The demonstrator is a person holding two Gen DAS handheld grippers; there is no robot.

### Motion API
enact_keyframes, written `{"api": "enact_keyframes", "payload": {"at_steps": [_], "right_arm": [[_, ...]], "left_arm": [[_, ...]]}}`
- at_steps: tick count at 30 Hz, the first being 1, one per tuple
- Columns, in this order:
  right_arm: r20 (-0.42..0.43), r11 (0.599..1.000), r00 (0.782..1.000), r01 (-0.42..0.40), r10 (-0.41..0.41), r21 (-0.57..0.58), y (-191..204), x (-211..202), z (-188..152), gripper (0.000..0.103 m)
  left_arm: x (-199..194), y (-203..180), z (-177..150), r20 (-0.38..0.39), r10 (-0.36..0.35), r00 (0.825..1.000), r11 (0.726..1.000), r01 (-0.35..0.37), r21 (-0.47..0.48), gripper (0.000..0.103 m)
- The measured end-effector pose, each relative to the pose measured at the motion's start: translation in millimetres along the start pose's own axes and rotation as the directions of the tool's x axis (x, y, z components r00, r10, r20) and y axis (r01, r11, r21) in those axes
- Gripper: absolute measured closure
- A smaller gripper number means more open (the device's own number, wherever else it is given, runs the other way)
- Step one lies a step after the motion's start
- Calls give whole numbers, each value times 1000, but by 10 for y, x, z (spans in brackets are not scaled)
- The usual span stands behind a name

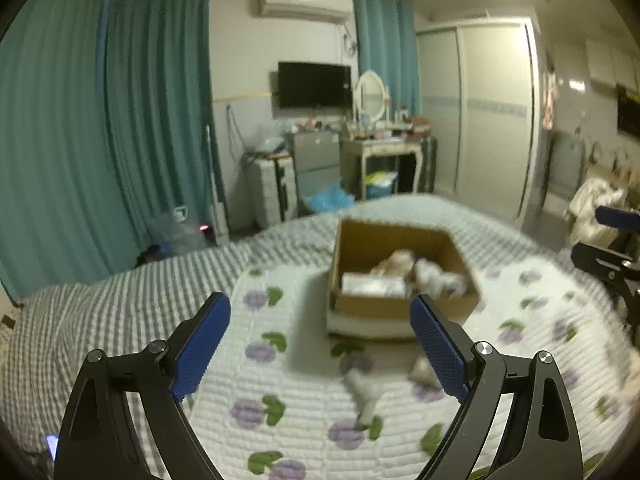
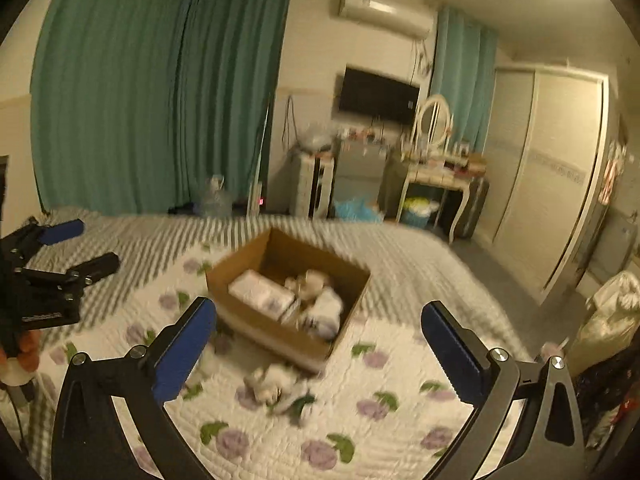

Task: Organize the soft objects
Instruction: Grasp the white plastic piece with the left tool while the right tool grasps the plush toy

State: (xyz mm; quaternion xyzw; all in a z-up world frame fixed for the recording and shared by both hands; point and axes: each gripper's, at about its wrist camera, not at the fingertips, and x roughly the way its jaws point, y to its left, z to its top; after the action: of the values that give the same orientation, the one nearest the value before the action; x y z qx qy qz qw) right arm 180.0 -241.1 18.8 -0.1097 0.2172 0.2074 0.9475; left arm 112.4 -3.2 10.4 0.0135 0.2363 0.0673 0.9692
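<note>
An open cardboard box [image 1: 360, 304] [image 2: 256, 324] sits on a white quilt with purple flowers [image 1: 280, 380] [image 2: 400, 400] on the bed. It holds a flat white pack [image 1: 372, 284] [image 2: 260, 294] and several pale soft items [image 1: 432, 276] [image 2: 324, 308]. A small grey-white soft item [image 1: 364, 394] and another pale one [image 1: 424, 372] lie on the quilt in front of the box; the right wrist view shows a blurred pale bundle [image 2: 276, 388] there. My left gripper [image 1: 320, 340] [image 2: 76, 248] is open and empty. My right gripper [image 2: 320, 344] is open and empty.
A grey striped sheet [image 1: 100, 320] covers the bed around the quilt. Teal curtains [image 1: 80, 140], a wall TV [image 1: 314, 84], a dressing table with mirror [image 1: 380, 136] and a wardrobe [image 1: 492, 112] stand beyond the bed. Bags [image 2: 608, 320] sit at the right.
</note>
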Motion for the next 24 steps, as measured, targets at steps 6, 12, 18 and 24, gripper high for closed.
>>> {"api": "enact_keyframes", "payload": {"at_steps": [6,12,18,24], "right_arm": [[-182,999,983,-16,8,-41,17,888,-638,0],[-337,998,939,-63,59,1,-74,1546,-1148,11],[-401,992,907,-120,128,45,-82,1953,-1397,23],[-423,981,885,-172,195,91,-110,2045,-1501,40]], "left_arm": [[657,-175,-534,-121,-28,992,1000,28,2,11],[1154,-309,-936,-239,-62,969,998,65,5,12],[1414,-420,-1178,-314,-83,946,996,90,10,22],[1545,-516,-1312,-375,-123,919,991,136,8,47]]}}
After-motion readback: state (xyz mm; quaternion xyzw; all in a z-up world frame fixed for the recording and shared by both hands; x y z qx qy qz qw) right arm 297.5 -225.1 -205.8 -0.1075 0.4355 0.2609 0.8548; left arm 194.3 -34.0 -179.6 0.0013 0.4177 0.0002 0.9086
